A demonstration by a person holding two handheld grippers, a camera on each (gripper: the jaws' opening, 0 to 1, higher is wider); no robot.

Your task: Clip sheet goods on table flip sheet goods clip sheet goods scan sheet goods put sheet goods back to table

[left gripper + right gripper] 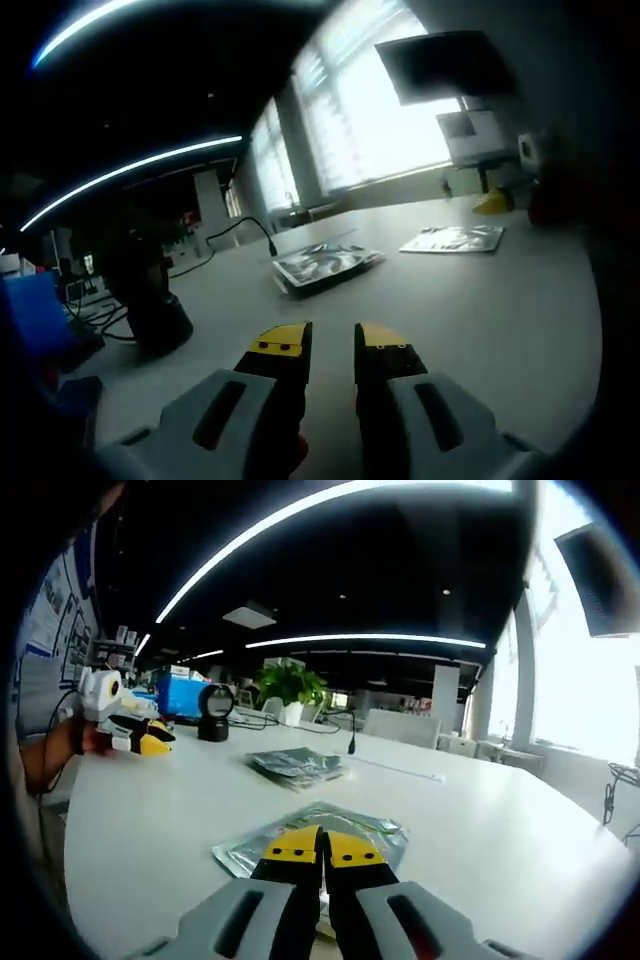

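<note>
In the left gripper view, the left gripper hovers low over the white table with its two yellow-tipped jaws a narrow gap apart and nothing between them. Beyond it lie two lots of sheet goods: a stack of silvery pouches straight ahead, its long axis running left to right across the view, and a single flat pouch farther right, also lying crosswise. To the left stands a dark scanner on a round base, with a black cable trailing behind the stack. Bright windows close off the far side.

In the right gripper view, the right gripper has its jaws pressed together at the near edge of a glossy, crinkled silver pouch that lies flat on the table; whether they pinch the pouch I cannot tell. The pouch is roughly rectangular, its long axis slanting from lower left to upper right. Farther off sits the stack of similar pouches. At the left edge the other gripper shows, held in a hand. Behind are the scanner, a blue box and a green potted plant.
</note>
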